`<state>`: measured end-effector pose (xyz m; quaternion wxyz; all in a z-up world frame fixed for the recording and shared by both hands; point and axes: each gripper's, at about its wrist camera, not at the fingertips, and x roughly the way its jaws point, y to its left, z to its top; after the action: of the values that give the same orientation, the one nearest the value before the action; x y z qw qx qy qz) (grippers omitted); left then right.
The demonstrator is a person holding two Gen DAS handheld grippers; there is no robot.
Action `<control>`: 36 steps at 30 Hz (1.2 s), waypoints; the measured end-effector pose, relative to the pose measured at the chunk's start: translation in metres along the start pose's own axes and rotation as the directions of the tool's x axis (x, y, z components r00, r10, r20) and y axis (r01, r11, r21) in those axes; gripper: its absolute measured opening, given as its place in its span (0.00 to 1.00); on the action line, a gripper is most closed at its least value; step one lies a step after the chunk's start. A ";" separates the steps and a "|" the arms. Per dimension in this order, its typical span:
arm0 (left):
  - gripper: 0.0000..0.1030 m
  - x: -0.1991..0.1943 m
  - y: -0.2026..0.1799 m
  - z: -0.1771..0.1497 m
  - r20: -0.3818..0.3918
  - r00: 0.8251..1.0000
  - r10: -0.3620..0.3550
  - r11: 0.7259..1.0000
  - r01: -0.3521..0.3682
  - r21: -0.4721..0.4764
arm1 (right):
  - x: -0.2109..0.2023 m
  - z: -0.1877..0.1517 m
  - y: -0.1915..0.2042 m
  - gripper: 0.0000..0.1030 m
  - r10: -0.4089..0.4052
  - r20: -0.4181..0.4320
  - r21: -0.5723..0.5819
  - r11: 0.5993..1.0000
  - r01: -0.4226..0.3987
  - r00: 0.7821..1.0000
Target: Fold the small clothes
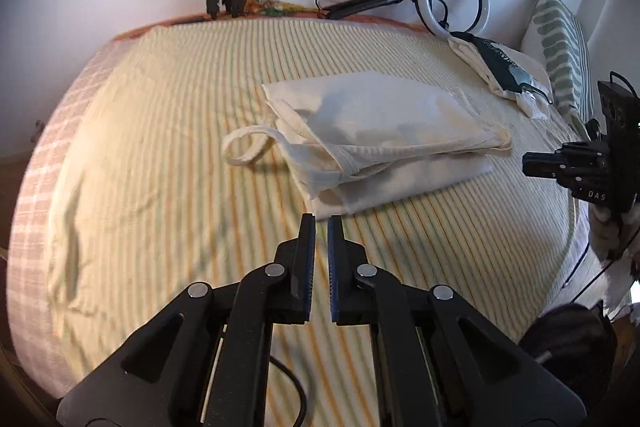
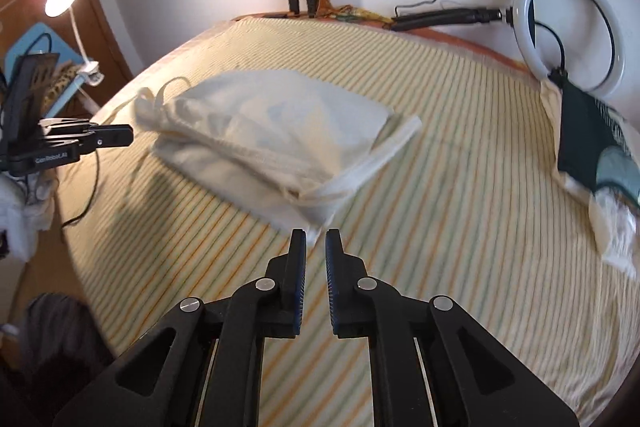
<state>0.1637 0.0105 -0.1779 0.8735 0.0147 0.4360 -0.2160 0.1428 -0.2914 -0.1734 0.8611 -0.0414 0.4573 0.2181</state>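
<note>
Two tongs hang over a striped bed (image 1: 160, 131), left tongs (image 1: 321, 217) nearly together, right tongs (image 2: 316, 231) slightly apart, both empty. The folded cream garment (image 1: 372, 131) lies mid-bed; a ring light (image 2: 570, 31) leans against the white wall, edges blurred.

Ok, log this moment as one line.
cream garment: folded on bed | left gripper: shut, empty | right gripper: empty

Both wrist cameras look steeply down along their fingers, close over the same striped bed (image 1: 160, 131).
</note>
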 end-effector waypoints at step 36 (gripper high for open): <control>0.03 0.010 -0.020 -0.006 -0.175 0.983 -0.049 0.997 0.057 0.044 | 0.032 0.006 0.021 0.08 0.080 -0.204 0.061 0.996 -0.069 0.976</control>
<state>0.1568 -0.0100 -0.1866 0.8253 0.0432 0.5056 -0.2475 0.1550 -0.2602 -0.1932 0.8012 -0.0234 0.5509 0.2325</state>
